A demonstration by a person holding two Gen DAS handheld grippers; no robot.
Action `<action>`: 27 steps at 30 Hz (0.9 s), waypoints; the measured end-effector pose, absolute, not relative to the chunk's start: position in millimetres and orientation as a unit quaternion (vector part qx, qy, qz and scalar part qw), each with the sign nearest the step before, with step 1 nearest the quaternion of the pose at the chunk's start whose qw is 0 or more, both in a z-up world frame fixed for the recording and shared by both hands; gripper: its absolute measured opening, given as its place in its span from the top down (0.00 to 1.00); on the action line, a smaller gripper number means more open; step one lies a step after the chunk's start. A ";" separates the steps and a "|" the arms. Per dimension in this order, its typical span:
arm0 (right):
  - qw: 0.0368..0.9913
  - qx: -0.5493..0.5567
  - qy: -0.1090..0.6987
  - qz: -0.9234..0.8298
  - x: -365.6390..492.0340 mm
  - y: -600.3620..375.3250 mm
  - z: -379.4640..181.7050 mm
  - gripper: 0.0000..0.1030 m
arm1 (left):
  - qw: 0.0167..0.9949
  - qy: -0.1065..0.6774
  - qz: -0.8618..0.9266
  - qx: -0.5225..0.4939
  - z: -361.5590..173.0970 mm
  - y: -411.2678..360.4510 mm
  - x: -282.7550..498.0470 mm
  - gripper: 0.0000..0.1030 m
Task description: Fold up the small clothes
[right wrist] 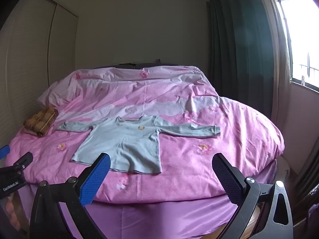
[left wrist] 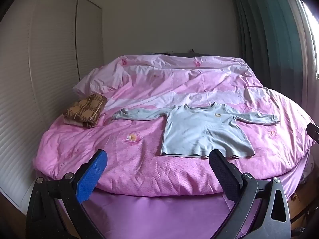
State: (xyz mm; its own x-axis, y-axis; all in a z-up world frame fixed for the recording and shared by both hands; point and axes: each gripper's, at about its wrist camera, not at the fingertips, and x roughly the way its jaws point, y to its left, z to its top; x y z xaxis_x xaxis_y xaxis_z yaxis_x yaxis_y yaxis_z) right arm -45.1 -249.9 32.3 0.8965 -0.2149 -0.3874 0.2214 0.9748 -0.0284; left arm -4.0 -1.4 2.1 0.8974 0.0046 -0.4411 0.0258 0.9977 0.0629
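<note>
A small light-blue long-sleeved shirt [left wrist: 201, 128] lies flat, front up, on the pink duvet, both sleeves spread out sideways. It also shows in the right wrist view [right wrist: 127, 139]. My left gripper [left wrist: 158, 158] is open and empty, held off the near edge of the bed, in front of the shirt's hem. My right gripper [right wrist: 161, 162] is open and empty too, near the bed's front edge, to the right of the hem. The left gripper's body shows at the left edge of the right wrist view [right wrist: 14, 171].
A folded brown plaid garment [left wrist: 84, 110] sits at the bed's left side, beside the shirt's left sleeve. The pink floral duvet [left wrist: 179, 75] covers the bed. Wardrobe doors [left wrist: 39, 69] stand left, dark green curtains [right wrist: 239, 49] and a window [right wrist: 303, 45] right.
</note>
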 end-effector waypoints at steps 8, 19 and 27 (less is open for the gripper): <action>0.975 0.010 0.192 -0.116 -48.8 -247.3 38.8 0.00 | 0.974 0.224 -0.007 0.031 1.7 -0.3 -6.8 0.00; 0.975 0.010 0.190 -0.115 -49.9 -248.4 40.5 0.00 | 0.974 0.223 -0.008 0.028 2.9 -1.9 -8.2 0.00; 0.975 0.010 0.189 -0.116 -50.3 -248.0 40.5 0.00 | 0.975 0.222 -0.009 0.024 5.2 -2.3 -8.6 0.00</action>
